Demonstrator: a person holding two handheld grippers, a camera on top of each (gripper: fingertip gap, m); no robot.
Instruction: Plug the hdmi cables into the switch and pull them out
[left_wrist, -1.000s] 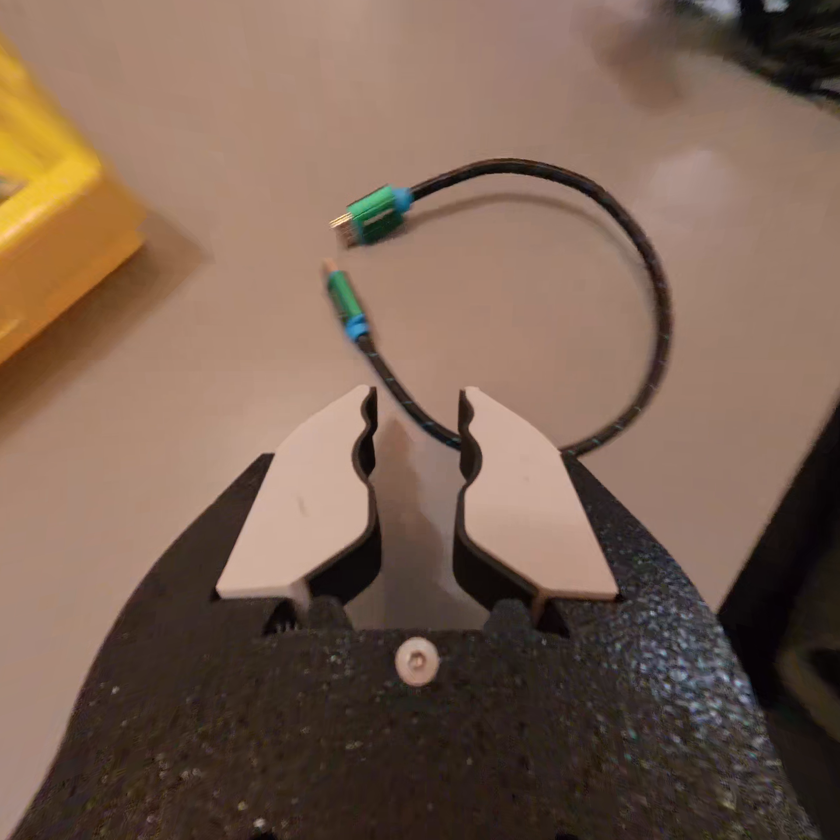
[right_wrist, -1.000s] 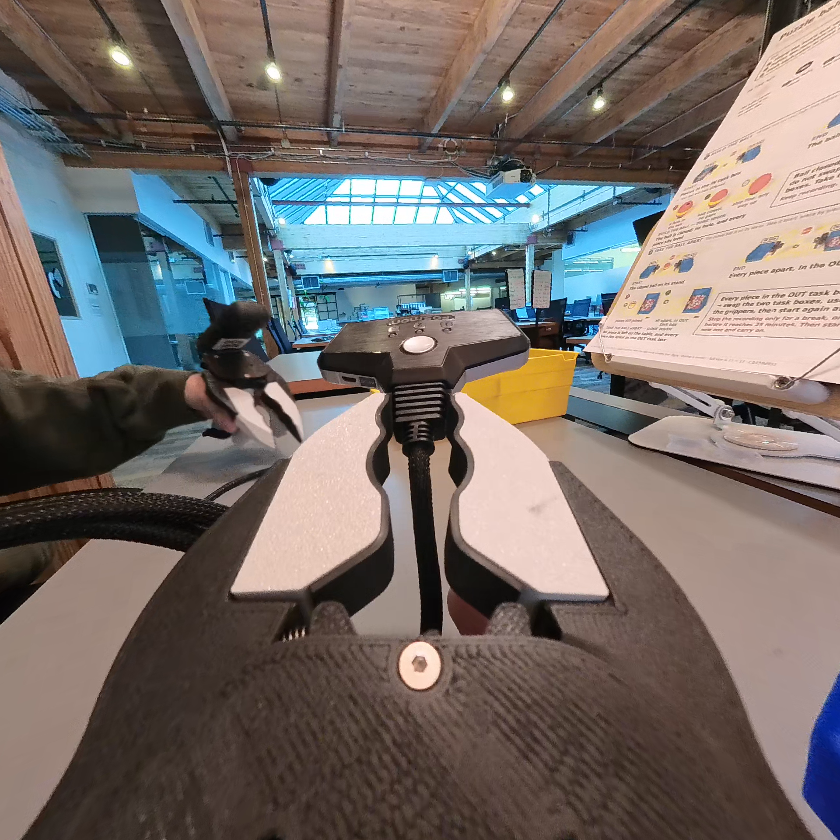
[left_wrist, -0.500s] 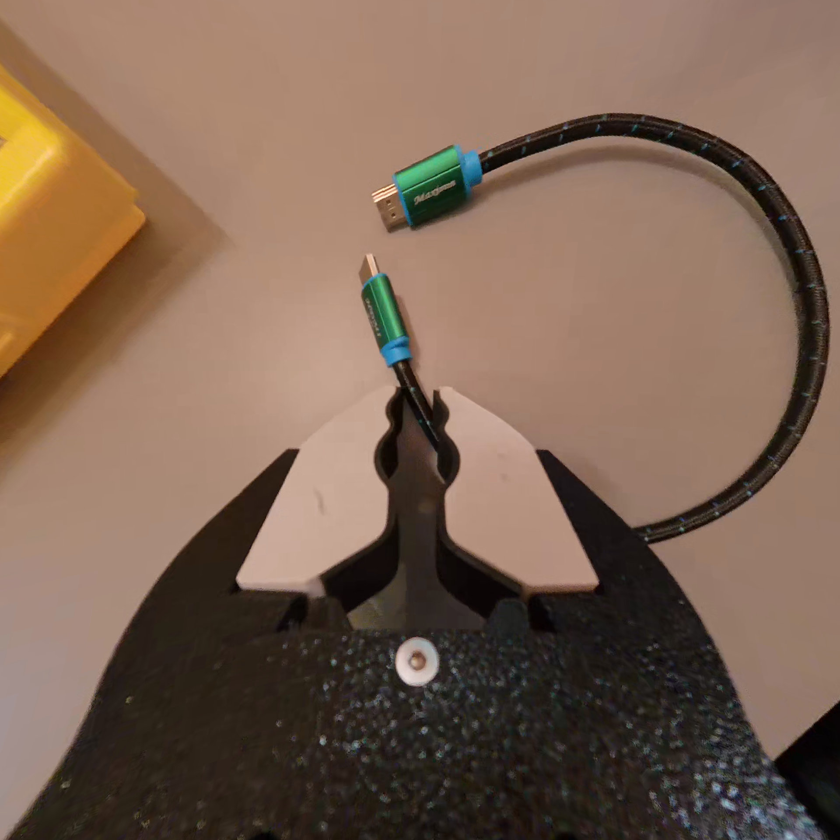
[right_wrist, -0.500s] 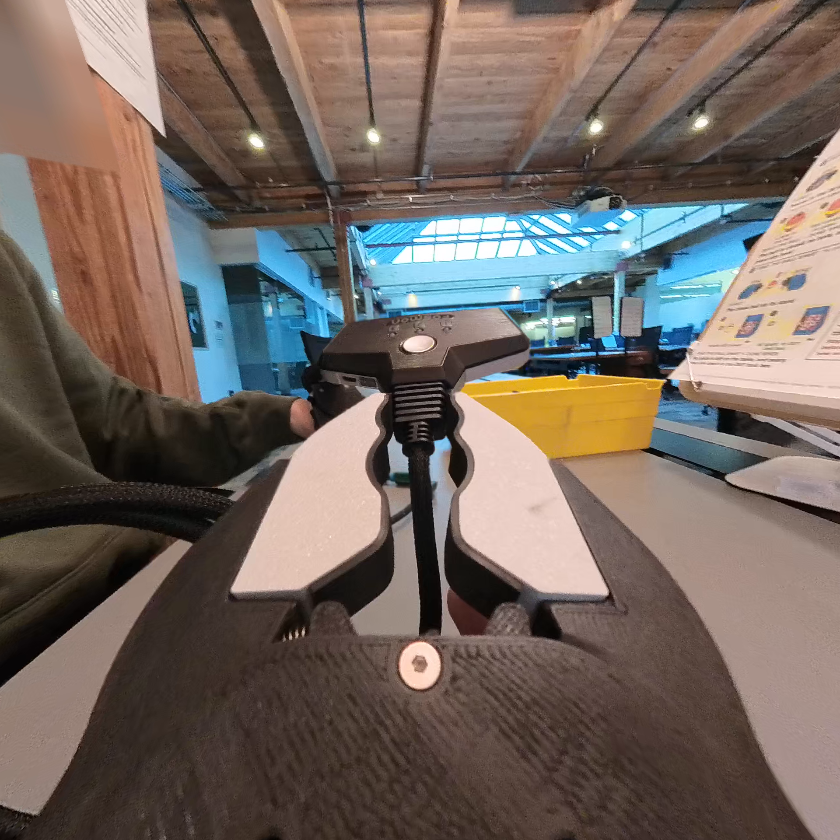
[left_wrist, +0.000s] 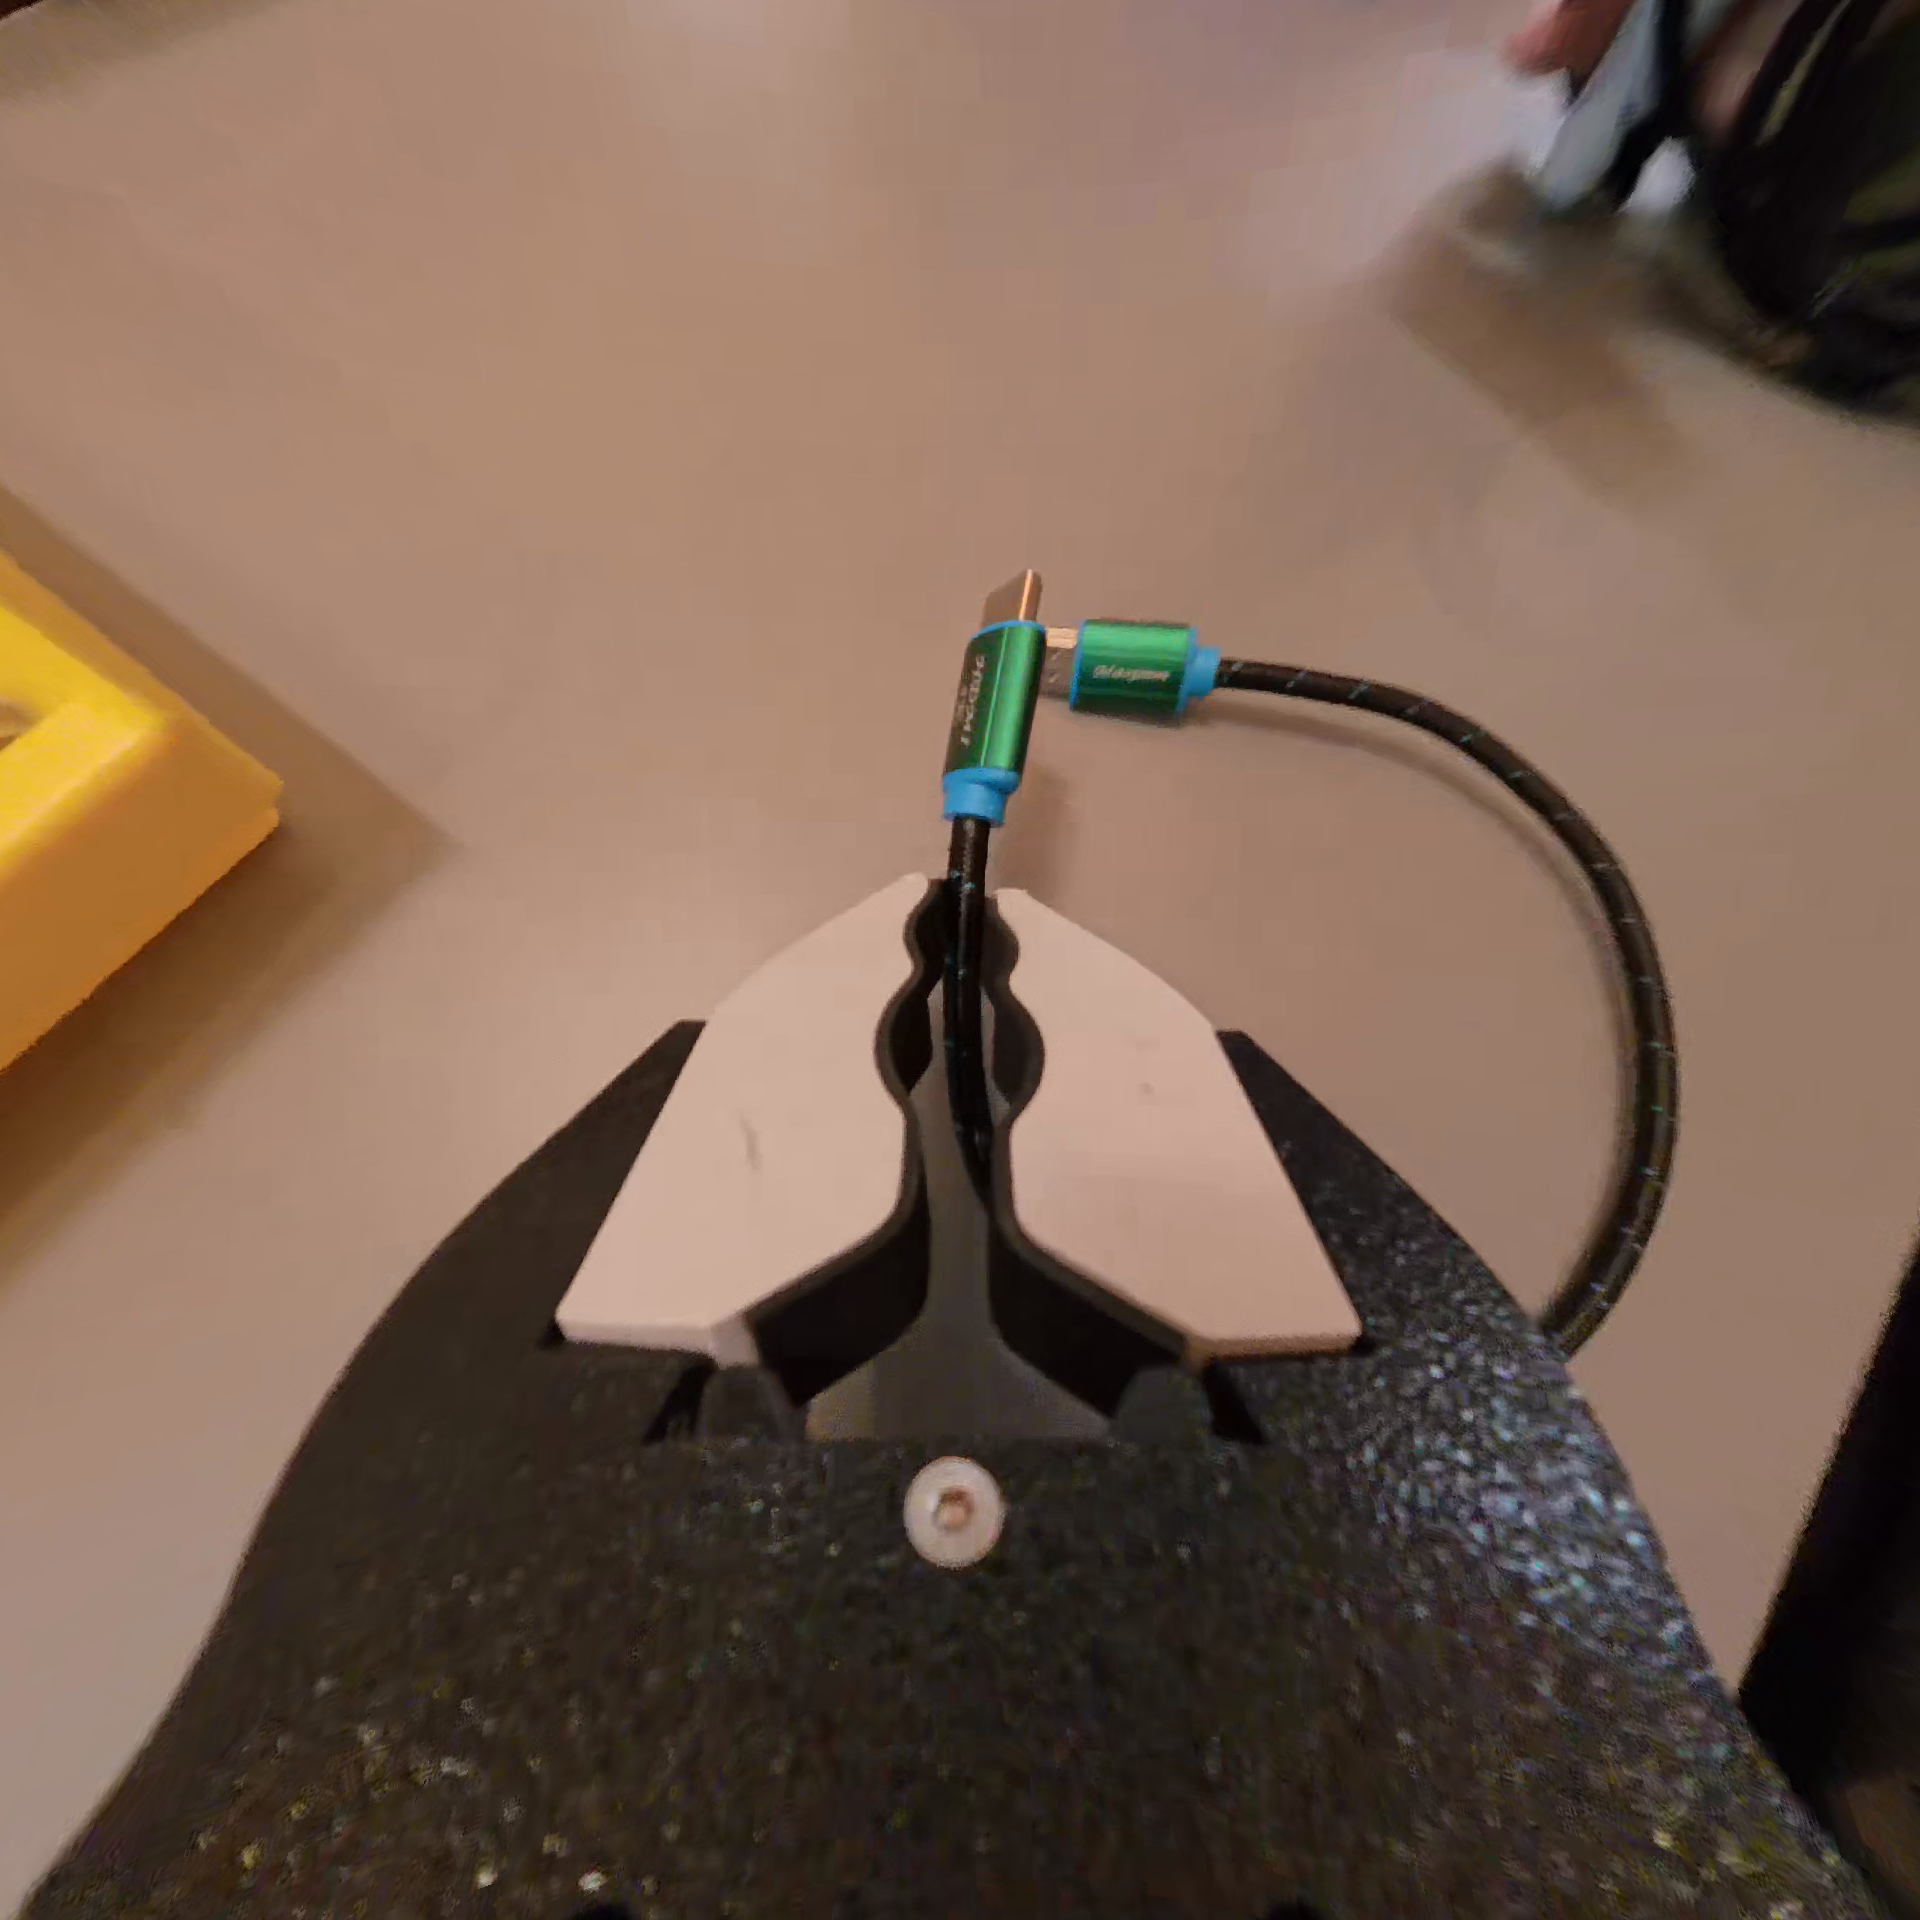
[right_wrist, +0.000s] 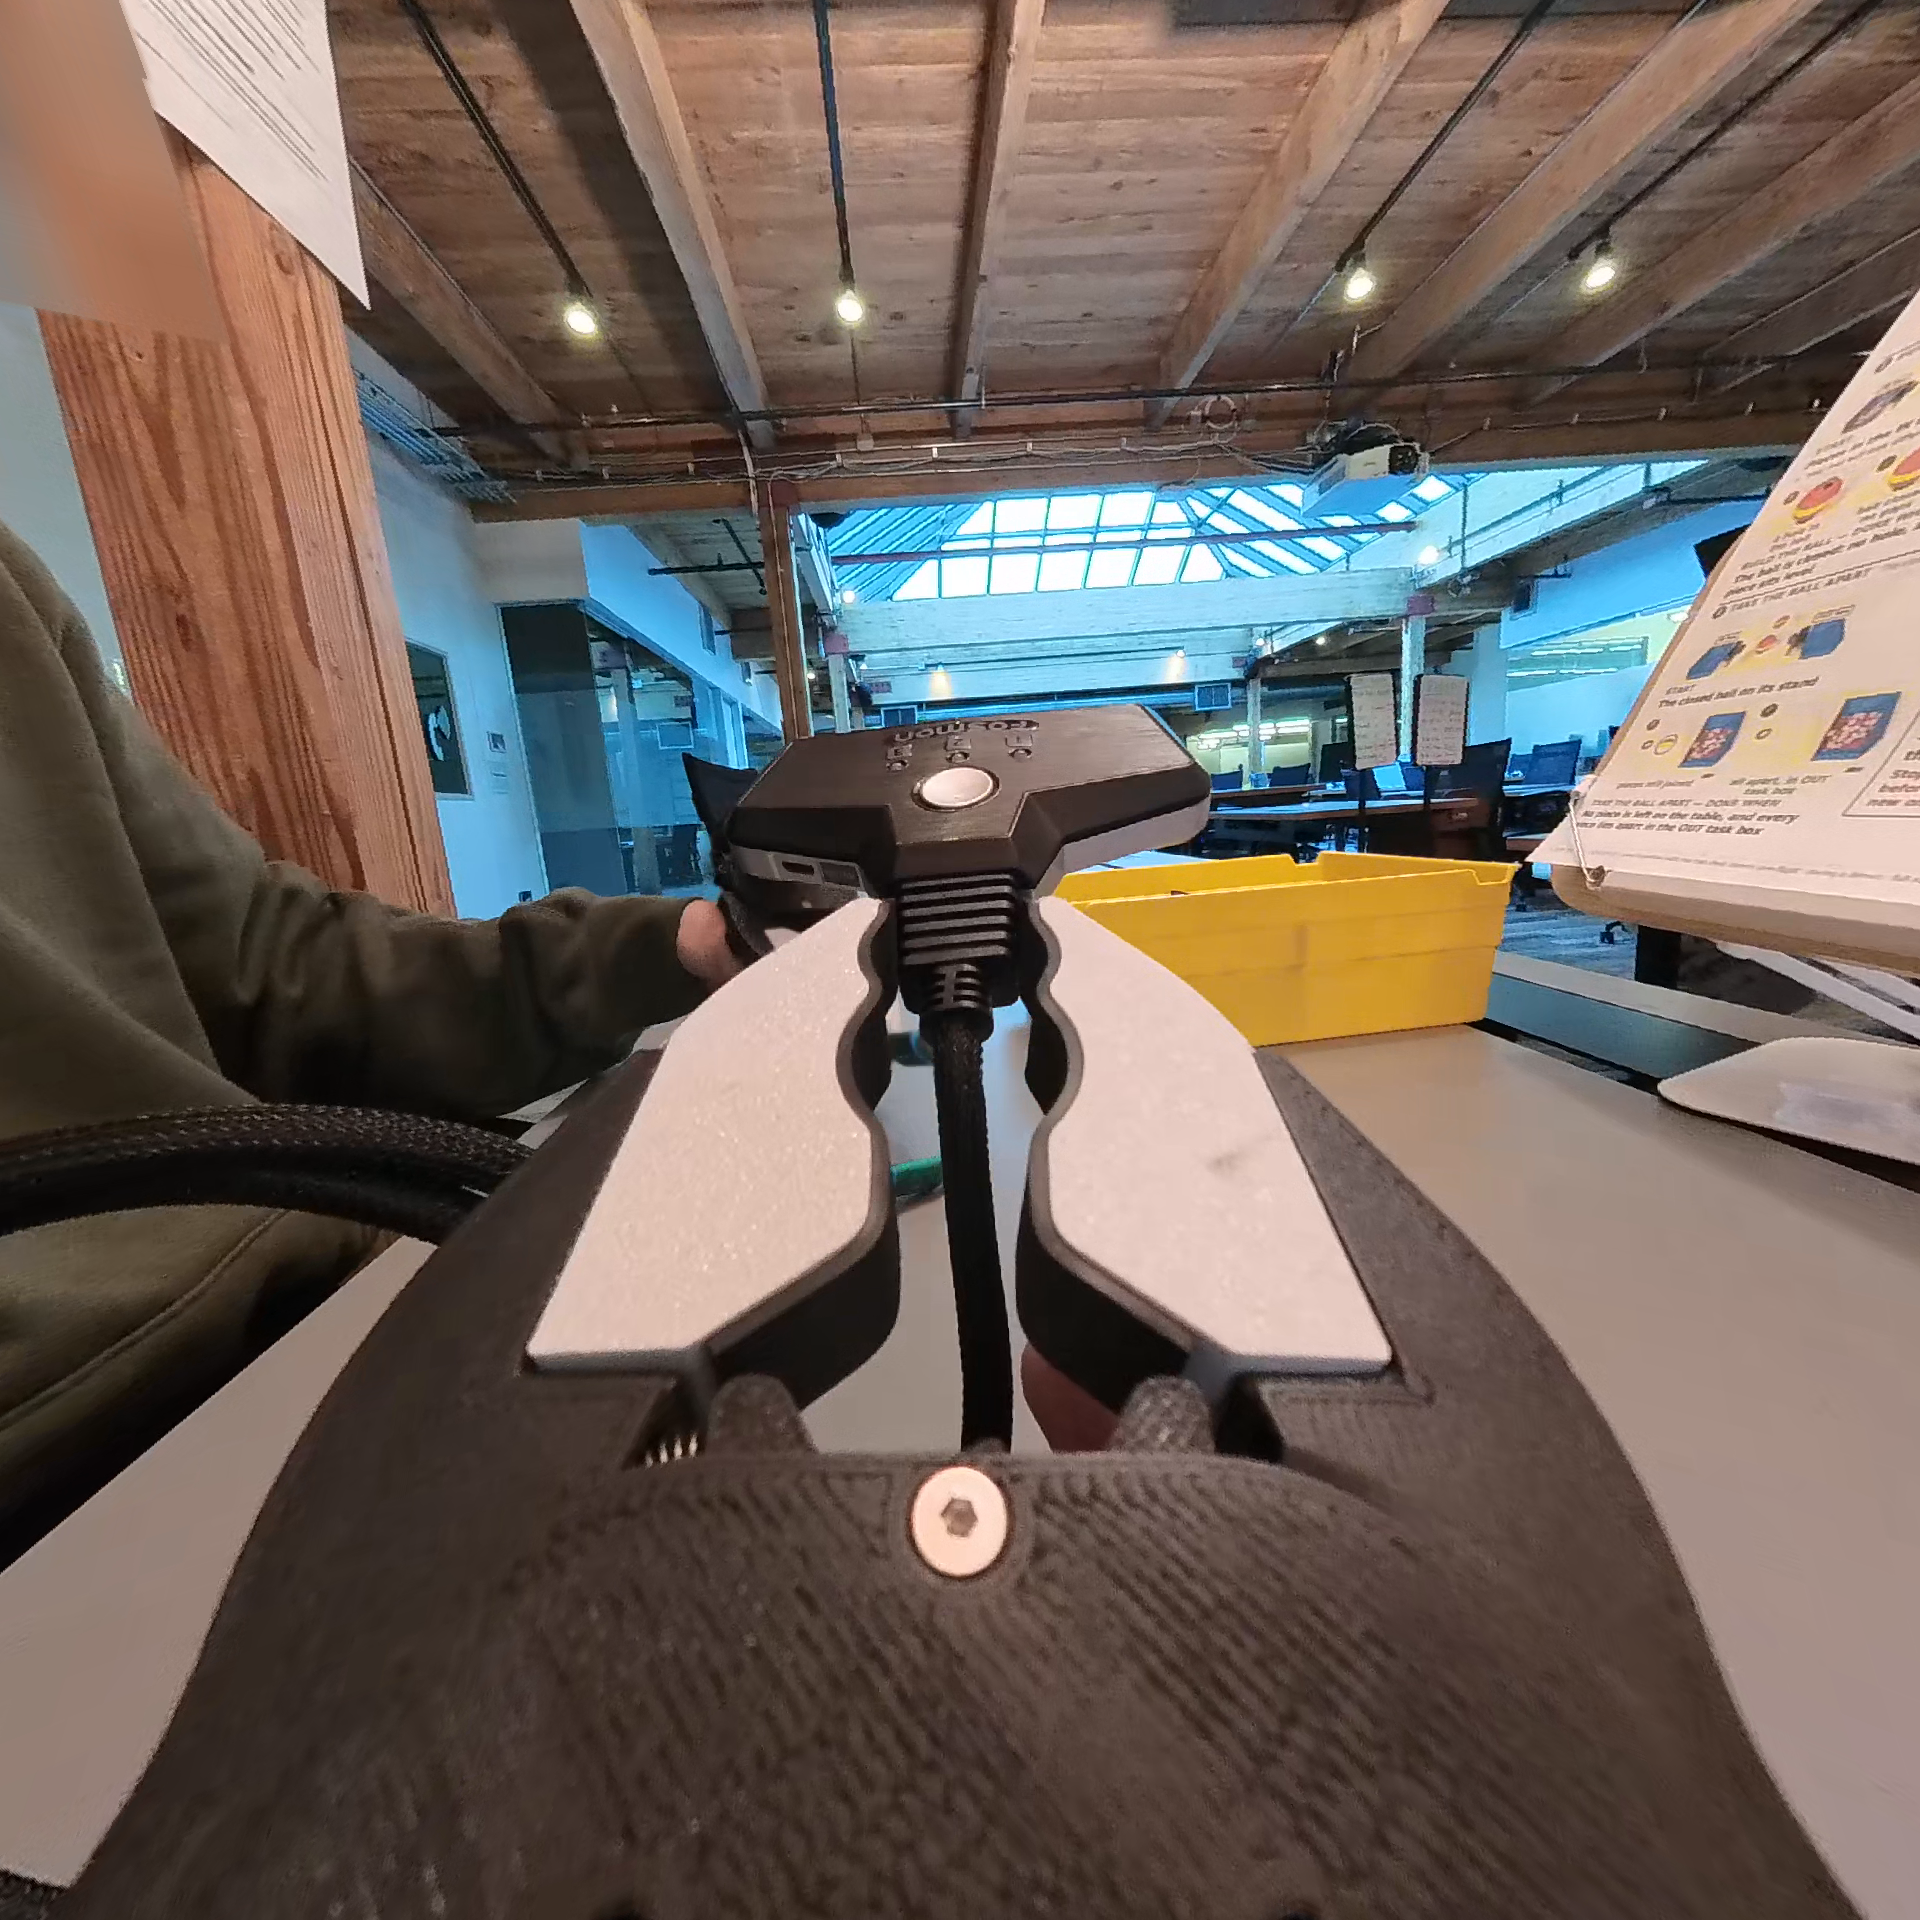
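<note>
In the left wrist view my left gripper is shut on a black braided HDMI cable just behind its green plug, which is lifted off the table and points away from me. The cable's other green plug lies on the table just behind it, with the cable looping round to the right. In the right wrist view my right gripper is shut on the ribbed cable neck of the black HDMI switch, holding it level above the table. A free port shows on the switch's left side.
A yellow bin stands at the left in the left wrist view and behind the switch in the right wrist view. A paper stand is at the right. A person's green sleeve reaches in from the left.
My left gripper closed on the cable behind the near plug and raised it; the plug now stands in front of the other plug. The right gripper still holds the switch and has shifted a little.
</note>
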